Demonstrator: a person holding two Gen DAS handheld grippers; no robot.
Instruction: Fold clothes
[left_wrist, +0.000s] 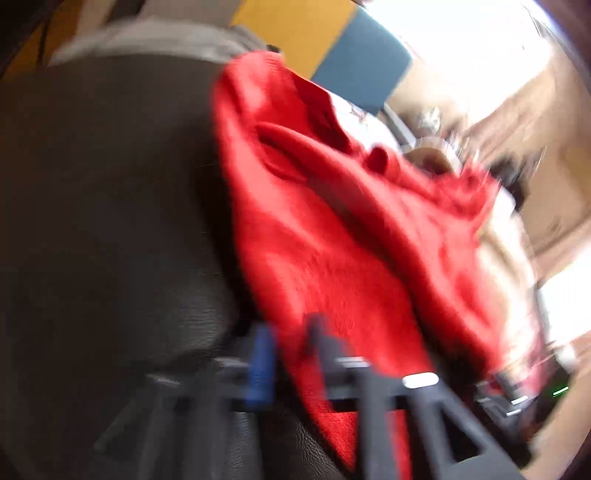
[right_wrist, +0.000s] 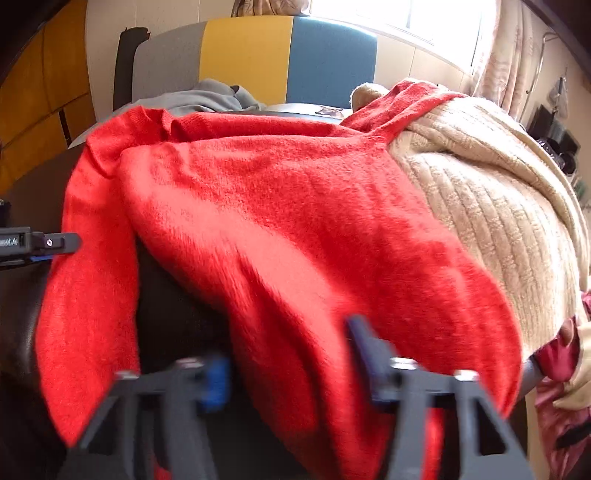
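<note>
Jaws of the left gripper (left_wrist: 286, 354) are standing closed, and seem to be pinching the near edge of the red sweater (right_wrist: 280, 229), though the left wrist view is blurred and the bite is hard to confirm. Jaws of the right gripper (right_wrist: 291, 363) are standing partly open, straddling the sweater's lower hem, with cloth lying between them; whether the pads are pressing on it cannot be told. Red sweater is lying spread over a black leather seat (left_wrist: 110, 192), body toward the cameras, one sleeve (right_wrist: 85, 288) hanging down over the seat's front on the left of the right wrist view. Its far shoulder is draping onto a cream ribbed blanket (right_wrist: 491, 206) piled just beside it. Grey garment (right_wrist: 199, 98) is lying behind, at the seat's back. Risks, as judged: the fuzzy knit is slipping easily from a shallow pinch, so a lift could drop one corner; uneven holds between the two hands could skew the fold; the hanging sleeve could trail or bunch under the body; the shoulder resting on the blanket could drag it along.
</note>
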